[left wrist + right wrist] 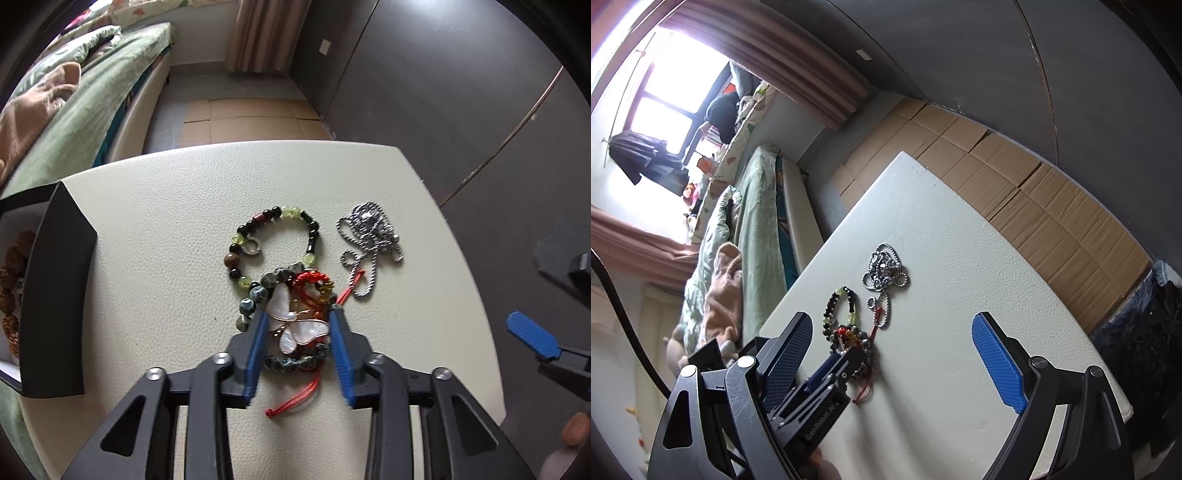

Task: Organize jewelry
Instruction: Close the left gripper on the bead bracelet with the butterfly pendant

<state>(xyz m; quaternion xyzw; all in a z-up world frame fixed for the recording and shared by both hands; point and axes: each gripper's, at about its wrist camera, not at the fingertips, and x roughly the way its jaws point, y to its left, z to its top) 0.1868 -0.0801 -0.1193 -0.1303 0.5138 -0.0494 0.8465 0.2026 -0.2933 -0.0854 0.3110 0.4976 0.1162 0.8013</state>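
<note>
On the cream table (166, 229) lie a black-and-green bead bracelet (273, 245), a silver chain necklace (369, 240), and a pile with a white butterfly pendant (295, 325), red cord (310, 280) and grey stone beads (255, 299). My left gripper (300, 317) straddles the butterfly pendant, its blue fingers (258, 332) close on both sides of it; I cannot tell if they touch. My right gripper (892, 328) is wide open and empty, above the table to the right of the pile (849, 338). The chain (884, 277) lies beyond it.
An open black jewelry box (55, 295) with brown beads inside (11, 280) stands at the table's left edge. A bed with green bedding (85, 110) lies left of the table. Cardboard (1015, 192) covers the floor beyond. A dark wall (443, 92) stands to the right.
</note>
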